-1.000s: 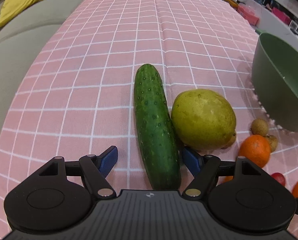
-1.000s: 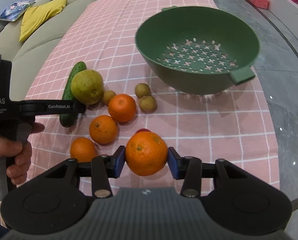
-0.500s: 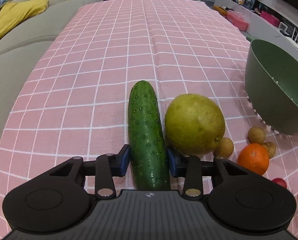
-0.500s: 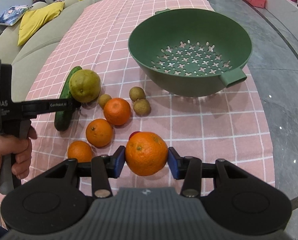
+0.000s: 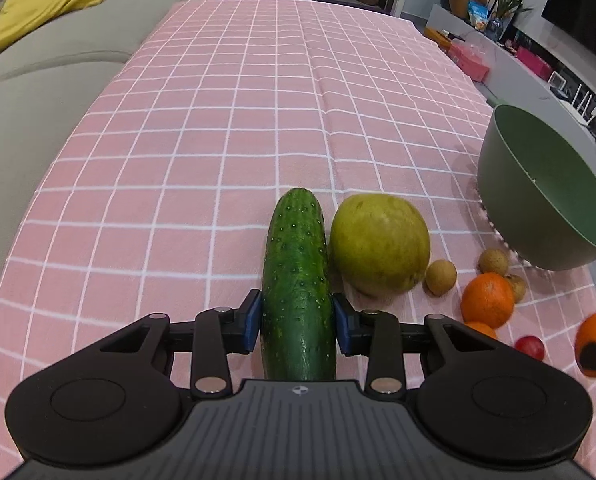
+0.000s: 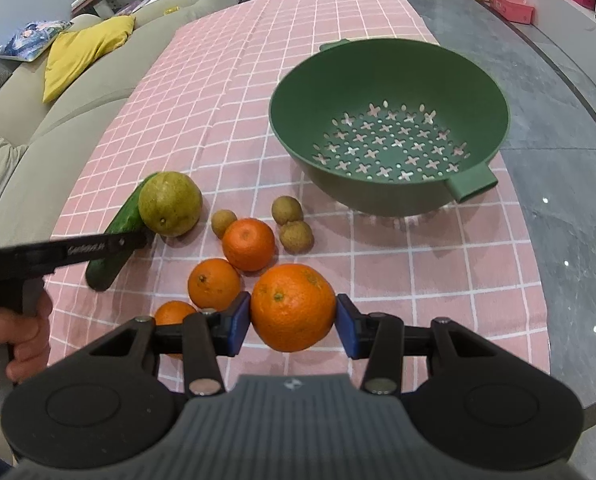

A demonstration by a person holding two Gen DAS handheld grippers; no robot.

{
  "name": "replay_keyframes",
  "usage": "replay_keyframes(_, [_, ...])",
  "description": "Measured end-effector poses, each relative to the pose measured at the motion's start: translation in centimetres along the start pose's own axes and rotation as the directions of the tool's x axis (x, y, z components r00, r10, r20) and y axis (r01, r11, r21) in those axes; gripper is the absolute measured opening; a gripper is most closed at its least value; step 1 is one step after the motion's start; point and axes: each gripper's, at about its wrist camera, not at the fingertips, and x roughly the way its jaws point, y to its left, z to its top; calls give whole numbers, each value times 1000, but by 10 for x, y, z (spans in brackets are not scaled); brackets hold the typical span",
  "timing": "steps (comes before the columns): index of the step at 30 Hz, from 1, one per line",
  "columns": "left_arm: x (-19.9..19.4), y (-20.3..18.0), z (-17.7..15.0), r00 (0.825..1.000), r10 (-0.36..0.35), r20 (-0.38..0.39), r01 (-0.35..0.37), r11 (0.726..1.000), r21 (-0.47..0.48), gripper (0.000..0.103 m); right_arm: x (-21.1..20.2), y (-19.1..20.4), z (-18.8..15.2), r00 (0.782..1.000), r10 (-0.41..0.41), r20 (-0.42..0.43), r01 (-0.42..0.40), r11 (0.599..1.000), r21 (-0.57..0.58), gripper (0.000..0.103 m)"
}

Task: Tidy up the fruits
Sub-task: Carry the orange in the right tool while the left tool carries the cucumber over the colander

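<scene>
A dark green cucumber (image 5: 298, 272) lies on the pink checked cloth, with a big yellow-green round fruit (image 5: 380, 244) touching its right side. My left gripper (image 5: 297, 322) has its jaws closing, and both blue pads press on the cucumber's near half. The right wrist view shows that gripper (image 6: 98, 248) across the cucumber (image 6: 104, 274) at the left. My right gripper (image 6: 293, 322) is shut on an orange (image 6: 293, 306) held above the cloth, in front of the green colander (image 6: 390, 136), which has nothing in it.
Three more oranges (image 6: 249, 244) and three small brown fruits (image 6: 287, 210) lie between the cucumber and the colander. A small red fruit (image 5: 530, 347) sits near them. A grey sofa (image 5: 38, 92) borders the table's left side. Bare grey tabletop (image 6: 558, 240) lies right of the cloth.
The left jaws went from wide apart to pressing on the cucumber, and that gripper tilted up so more of the far table shows. The right gripper stays shut on its orange, barely moving.
</scene>
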Motion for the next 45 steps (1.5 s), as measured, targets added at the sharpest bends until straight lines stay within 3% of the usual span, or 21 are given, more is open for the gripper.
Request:
replay_keyframes(9, [-50, 28, -1, 991, -127, 40, 132, 979, -157, 41, -1, 6, 5, 1000, 21, 20, -21, 1000, -6, 42])
replay_keyframes(17, [-86, 12, 16, 985, -149, 89, 161, 975, -150, 41, -30, -3, 30, 992, 26, 127, -24, 1000, -12, 42])
replay_keyframes(25, [-90, -45, 60, 974, -194, 120, 202, 978, -55, 41, -44, -38, 73, 980, 36, 198, -43, 998, 33, 42])
replay_keyframes(36, [-38, -152, 95, 961, -270, 67, 256, 953, 162, 41, -15, -65, 103, 982, -17, 187, 8, 999, 51, 42])
replay_keyframes(45, [21, -211, 113, 973, -229, -1, 216, 915, 342, 41, 20, -86, 122, 988, -58, 143, 50, 997, 62, 42])
